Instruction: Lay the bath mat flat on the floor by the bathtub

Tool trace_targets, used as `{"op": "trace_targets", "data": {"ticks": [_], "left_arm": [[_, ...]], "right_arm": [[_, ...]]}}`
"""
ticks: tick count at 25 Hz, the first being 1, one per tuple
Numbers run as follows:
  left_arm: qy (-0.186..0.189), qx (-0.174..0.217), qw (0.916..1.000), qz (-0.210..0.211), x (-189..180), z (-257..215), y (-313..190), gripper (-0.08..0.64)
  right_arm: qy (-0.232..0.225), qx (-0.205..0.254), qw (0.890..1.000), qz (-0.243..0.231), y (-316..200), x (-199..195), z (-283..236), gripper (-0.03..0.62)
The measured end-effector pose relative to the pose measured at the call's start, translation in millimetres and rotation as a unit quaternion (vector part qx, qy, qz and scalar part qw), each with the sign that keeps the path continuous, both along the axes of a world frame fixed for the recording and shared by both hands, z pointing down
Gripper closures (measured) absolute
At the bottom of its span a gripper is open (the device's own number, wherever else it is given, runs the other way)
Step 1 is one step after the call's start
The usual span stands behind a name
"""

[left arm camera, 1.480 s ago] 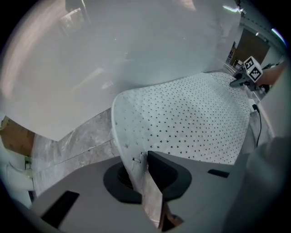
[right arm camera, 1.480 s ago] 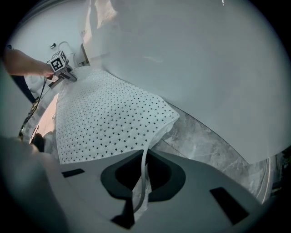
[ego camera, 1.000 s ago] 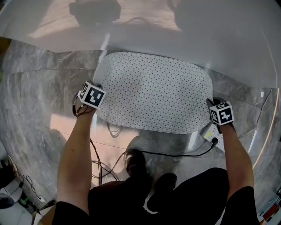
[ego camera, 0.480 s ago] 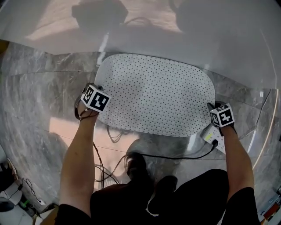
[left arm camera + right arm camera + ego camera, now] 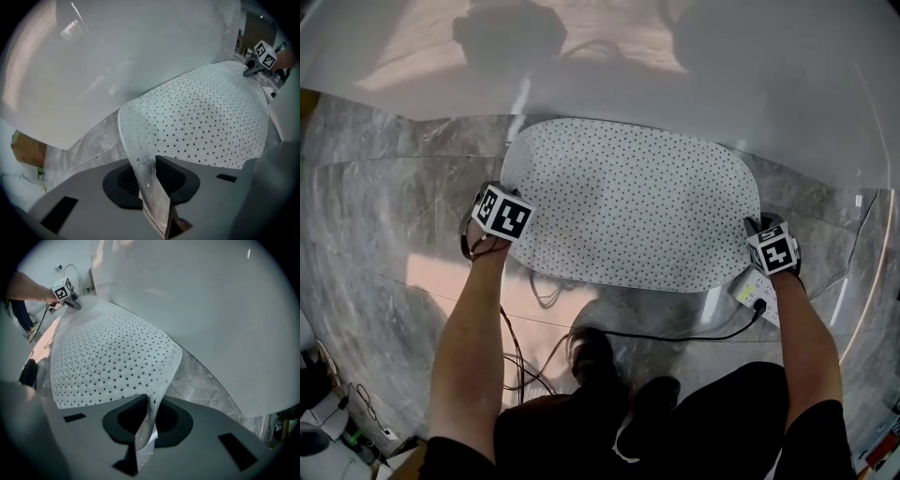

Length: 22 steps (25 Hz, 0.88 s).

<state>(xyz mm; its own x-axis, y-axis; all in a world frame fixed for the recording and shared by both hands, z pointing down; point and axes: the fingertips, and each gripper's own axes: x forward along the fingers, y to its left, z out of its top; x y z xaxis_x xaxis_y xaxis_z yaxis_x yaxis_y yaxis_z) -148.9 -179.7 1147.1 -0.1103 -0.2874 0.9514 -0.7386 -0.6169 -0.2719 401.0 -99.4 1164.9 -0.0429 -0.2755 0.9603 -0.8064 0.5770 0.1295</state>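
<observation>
Now the bath mat (image 5: 637,202) lies mid-frame beside the bathtub (image 5: 694,75). Left gripper (image 5: 150,173) and right gripper (image 5: 147,411) have just been opening — mat edges loose between their jaws.

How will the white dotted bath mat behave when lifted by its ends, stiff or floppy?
The white dotted bath mat is probably floppy: its ends curl up between the jaws of the left gripper and right gripper, which have just been opening. Its thin edge suggests it is light.
</observation>
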Motion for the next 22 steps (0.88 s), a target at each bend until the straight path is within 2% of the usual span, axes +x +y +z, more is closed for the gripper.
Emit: {"op": "trace_targets", "data": {"ticks": [2, 4, 6, 7, 11, 17, 19, 22], "left_arm": [[-0.004, 0.010, 0.9999, -0.009, -2, -2, -2, 0.466], [-0.015, 0.027, 0.9994, -0.015, -6, -6, -7, 0.425], [-0.025, 0.043, 0.9986, -0.017, -12, -12, -12, 0.354], [-0.026, 0.049, 0.9983, -0.020, -14, -15, -14, 0.342], [-0.008, 0.056, 0.9980, -0.028, -13, -17, -12, 0.342], [0.041, 0.031, 0.9986, -0.010, 10, -7, 3, 0.342], [0.064, 0.030, 0.9975, 0.001, 21, -5, 7, 0.342], [0.104, 0.012, 0.9943, 0.024, 43, 2, 18, 0.342]], "right_arm": [[-0.001, 0.000, 1.000, 0.005, -1, 0, 1, 0.546], [-0.011, -0.007, 1.000, 0.024, 0, 2, 4, 0.541], [-0.019, -0.009, 0.999, 0.041, 1, 5, 4, 0.512], [-0.019, -0.006, 0.999, 0.044, 1, 6, 3, 0.494], [-0.023, 0.016, 0.998, 0.048, -4, 15, -3, 0.437], [-0.019, 0.071, 0.993, 0.096, -12, 46, -22, 0.434], [-0.013, 0.070, 0.994, 0.081, -9, 43, -23, 0.434], [-0.021, 0.056, 0.998, 0.020, 1, 17, -19, 0.434]]}}
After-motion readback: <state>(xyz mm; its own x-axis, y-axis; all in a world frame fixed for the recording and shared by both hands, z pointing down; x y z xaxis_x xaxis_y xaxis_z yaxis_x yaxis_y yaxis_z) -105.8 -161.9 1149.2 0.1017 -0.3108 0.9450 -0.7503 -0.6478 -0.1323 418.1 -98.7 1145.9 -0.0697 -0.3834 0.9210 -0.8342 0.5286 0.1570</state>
